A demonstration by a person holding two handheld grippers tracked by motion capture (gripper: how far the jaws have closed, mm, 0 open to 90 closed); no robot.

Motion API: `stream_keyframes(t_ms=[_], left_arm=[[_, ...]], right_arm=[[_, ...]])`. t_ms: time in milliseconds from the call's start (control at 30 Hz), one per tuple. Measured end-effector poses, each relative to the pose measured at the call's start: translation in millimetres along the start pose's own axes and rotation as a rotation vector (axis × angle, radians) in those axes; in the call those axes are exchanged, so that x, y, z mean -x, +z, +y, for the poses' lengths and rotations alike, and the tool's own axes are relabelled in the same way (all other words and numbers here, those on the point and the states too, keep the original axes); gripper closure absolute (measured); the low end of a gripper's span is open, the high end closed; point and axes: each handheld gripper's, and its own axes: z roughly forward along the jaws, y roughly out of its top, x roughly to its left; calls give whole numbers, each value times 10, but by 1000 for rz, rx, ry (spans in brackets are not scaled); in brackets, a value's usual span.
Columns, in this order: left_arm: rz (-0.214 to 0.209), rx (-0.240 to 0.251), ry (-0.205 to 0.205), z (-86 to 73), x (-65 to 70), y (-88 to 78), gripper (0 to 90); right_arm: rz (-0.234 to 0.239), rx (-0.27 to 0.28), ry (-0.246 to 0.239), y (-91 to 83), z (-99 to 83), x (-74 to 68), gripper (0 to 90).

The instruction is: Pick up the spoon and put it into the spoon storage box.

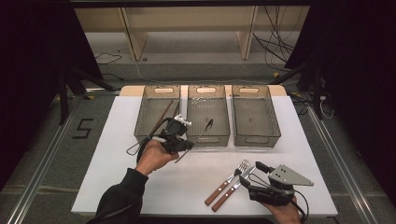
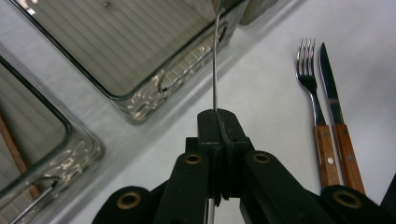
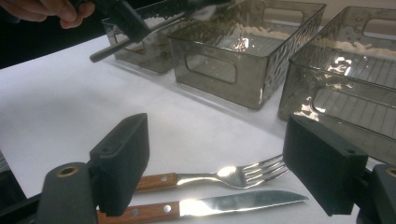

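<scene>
Spoon (image 1: 201,132) clamped in left tongs (image 2: 217,122), bowl cut off above middle bin (image 1: 208,116), right tongs (image 3: 217,163) open over fork (image 3: 224,175).

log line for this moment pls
left tool shut on spoon over middle bin | right tool open at fork and knife on table

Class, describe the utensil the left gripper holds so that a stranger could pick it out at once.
Three smoky bins stand in a row; find the middle bin. Just before it the left gripper is shut on a slim spoon that reaches over the bin's front rim. It is all metal, unlike the wooden-handled fork and knife.
</scene>
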Motion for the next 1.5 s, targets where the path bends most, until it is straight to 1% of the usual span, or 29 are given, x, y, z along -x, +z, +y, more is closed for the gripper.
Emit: stream_keyframes(t_ms=[100, 300, 400, 667, 767, 867, 967, 1100, 1233, 1300, 1500], left_arm=[[-4, 20, -10, 46, -35, -14, 892], [-2, 50, -13, 204, -116, -51, 892], [-10, 64, -32, 281, -167, -57, 892], [3, 76, -50, 489, -268, 10, 892], [9, 97, -61, 560, -288, 24, 892], [8, 104, -69, 622, -320, 45, 892], [0, 111, -85, 675, -363, 85, 891], [5, 128, -98, 736, -393, 126, 891], [11, 129, -107, 772, -439, 191, 891], [9, 135, -121, 786, -456, 228, 891], [23, 123, -119, 824, -488, 310, 890]], right_arm=[[1, 0, 2, 3, 0, -2, 235], [1, 0, 0, 1, 0, 0, 235], [2, -1, 0, 1, -1, 1, 236], [3, 1, 3, 3, -2, 4, 236], [2, 1, 4, 4, -3, 6, 236], [4, 1, 5, 4, -4, 7, 236], [5, 2, 4, 6, -5, 6, 236], [7, 0, 5, 3, -4, 7, 235], [7, 0, 3, 3, -4, 3, 236], [8, 2, 4, 4, -4, 4, 236], [8, 2, 5, 3, -5, 5, 236]])
